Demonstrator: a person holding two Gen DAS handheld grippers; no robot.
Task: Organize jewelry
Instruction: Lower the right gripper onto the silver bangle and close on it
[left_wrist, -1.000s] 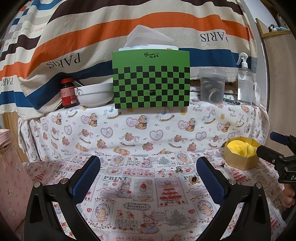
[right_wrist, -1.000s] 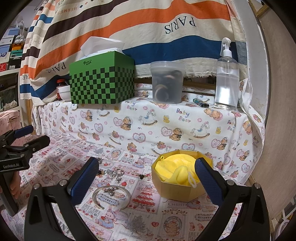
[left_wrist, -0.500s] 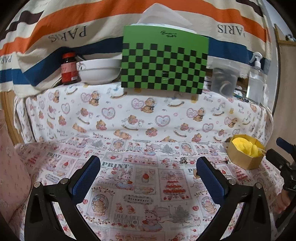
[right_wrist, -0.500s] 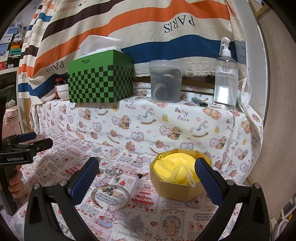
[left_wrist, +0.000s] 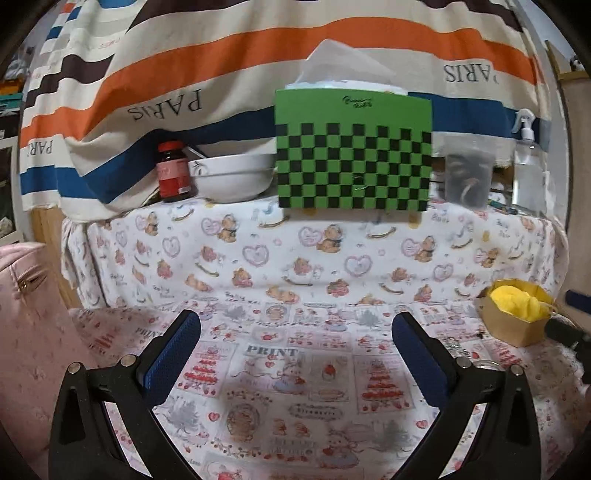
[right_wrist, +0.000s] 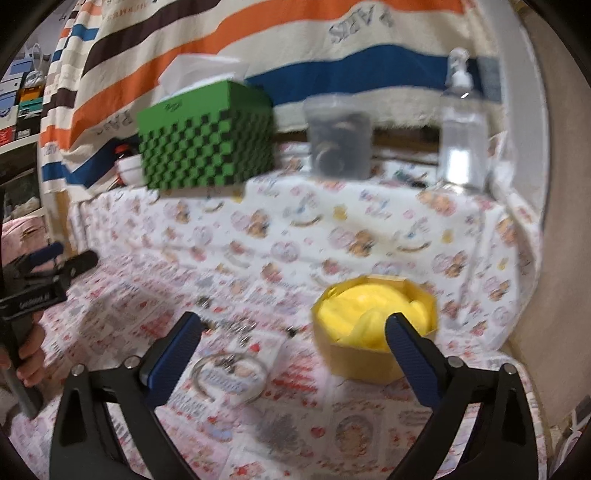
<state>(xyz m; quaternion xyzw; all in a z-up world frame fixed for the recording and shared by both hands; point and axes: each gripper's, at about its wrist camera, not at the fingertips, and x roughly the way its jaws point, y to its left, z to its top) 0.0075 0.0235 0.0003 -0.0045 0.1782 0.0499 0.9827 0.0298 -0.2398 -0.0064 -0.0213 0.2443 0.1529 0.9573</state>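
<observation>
A yellow octagonal box (right_wrist: 373, 332) lined with yellow cloth stands on the printed cloth at the right; it also shows in the left wrist view (left_wrist: 517, 317). A silver bangle (right_wrist: 229, 373) lies flat left of it, with small loose jewelry pieces (right_wrist: 236, 326) just behind. My right gripper (right_wrist: 291, 350) is open and empty above the bangle and the box, its right finger in front of the box. My left gripper (left_wrist: 295, 343) is open and empty over bare cloth, left of the jewelry; it shows at the left edge of the right wrist view (right_wrist: 51, 269).
A raised shelf behind carries a green checkered tissue box (left_wrist: 354, 151), a white bowl (left_wrist: 232, 177), a red jar (left_wrist: 171, 171), a clear tub (left_wrist: 467, 177) and a spray bottle (left_wrist: 528, 162). A pink bag (left_wrist: 33, 332) stands at the left.
The left gripper has swung left and back, so the jewelry and box have slid to its right edge. The right gripper has moved forward and down toward the bangle and box; its view is blurred.
</observation>
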